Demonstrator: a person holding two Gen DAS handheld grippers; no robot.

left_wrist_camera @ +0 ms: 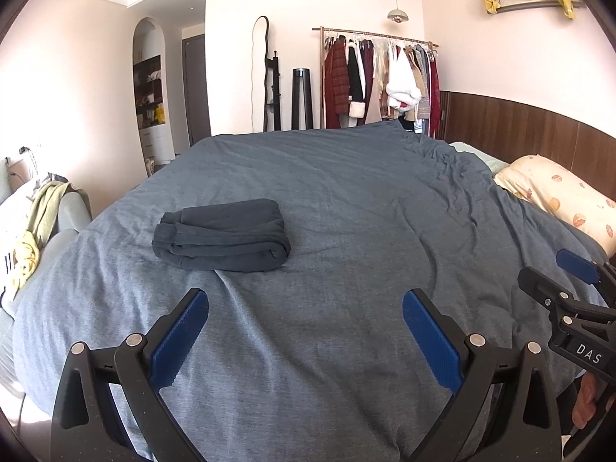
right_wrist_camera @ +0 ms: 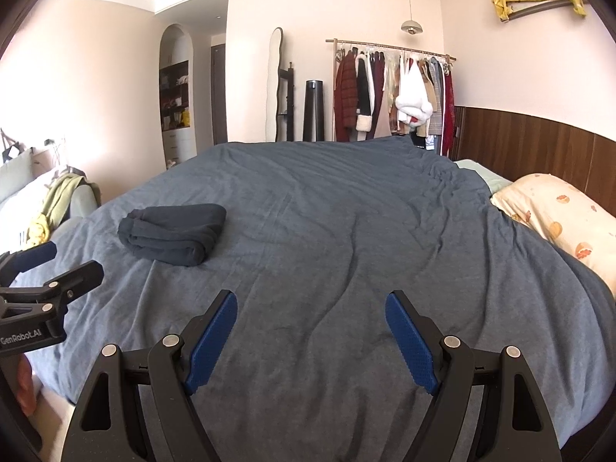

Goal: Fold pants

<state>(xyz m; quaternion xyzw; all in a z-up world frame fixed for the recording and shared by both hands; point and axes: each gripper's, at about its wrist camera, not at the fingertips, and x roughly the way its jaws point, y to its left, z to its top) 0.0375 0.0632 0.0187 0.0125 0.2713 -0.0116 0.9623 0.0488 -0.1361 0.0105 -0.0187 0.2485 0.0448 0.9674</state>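
The pants (left_wrist_camera: 221,235) lie folded in a compact bundle on the bed (left_wrist_camera: 346,200), long axis crosswise, ahead and left of both tools, nearer the left gripper (left_wrist_camera: 306,308) than the right gripper (right_wrist_camera: 311,308), both with fingers spread and empty.

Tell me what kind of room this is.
A bedroom, most likely: a bed under a blue-grey cover, a pillow by the wooden headboard, and a clothes rack along the far wall.

The right gripper (left_wrist_camera: 577,277) and pillow (left_wrist_camera: 558,196) are cut by the frame edge.
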